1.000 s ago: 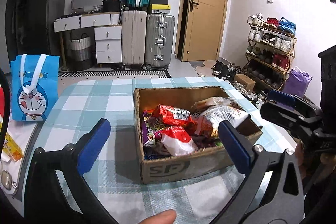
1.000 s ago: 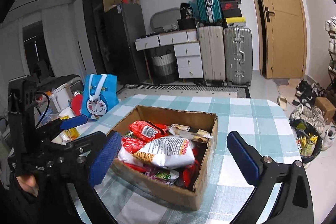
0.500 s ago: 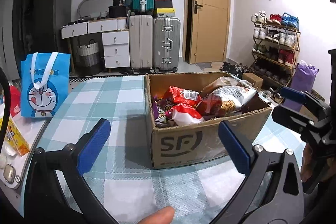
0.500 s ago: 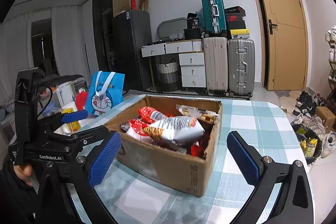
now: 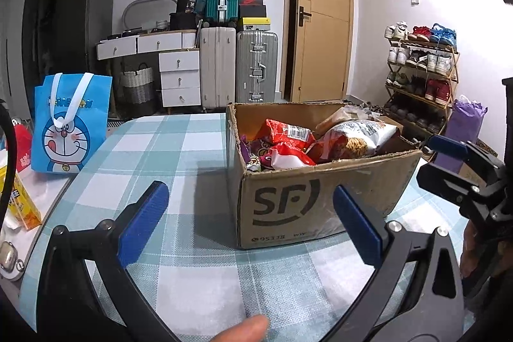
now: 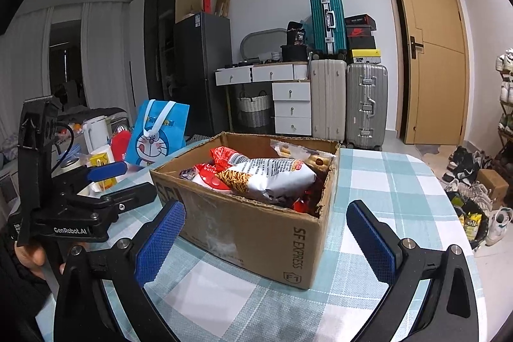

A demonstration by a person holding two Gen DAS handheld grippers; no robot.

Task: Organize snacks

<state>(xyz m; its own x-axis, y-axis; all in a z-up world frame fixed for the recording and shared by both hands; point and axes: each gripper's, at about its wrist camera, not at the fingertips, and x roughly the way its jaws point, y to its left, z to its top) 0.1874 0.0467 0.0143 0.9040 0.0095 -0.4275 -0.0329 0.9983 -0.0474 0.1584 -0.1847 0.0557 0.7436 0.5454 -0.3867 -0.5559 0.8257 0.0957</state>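
Note:
A brown SF cardboard box (image 5: 320,201) stands on the checked tablecloth, open at the top and full of snack bags. A white and orange chip bag (image 5: 356,137) and red packets (image 5: 285,133) lie on top. The box (image 6: 256,229) and the chip bag (image 6: 266,175) also show in the right wrist view. My left gripper (image 5: 250,223) is open and empty, low over the table in front of the box. My right gripper (image 6: 266,239) is open and empty, low at the box's near corner.
A blue Doraemon bag (image 5: 70,124) stands at the table's left edge, with a yellow carton (image 5: 19,204) near it. The table (image 5: 198,271) ends at the right (image 6: 449,213), with shoes and a bin on the floor below. Suitcases and drawers stand against the far wall.
Both grippers have dropped lower and come closer to the box, so I see its side instead of looking down into it. Both stay open.

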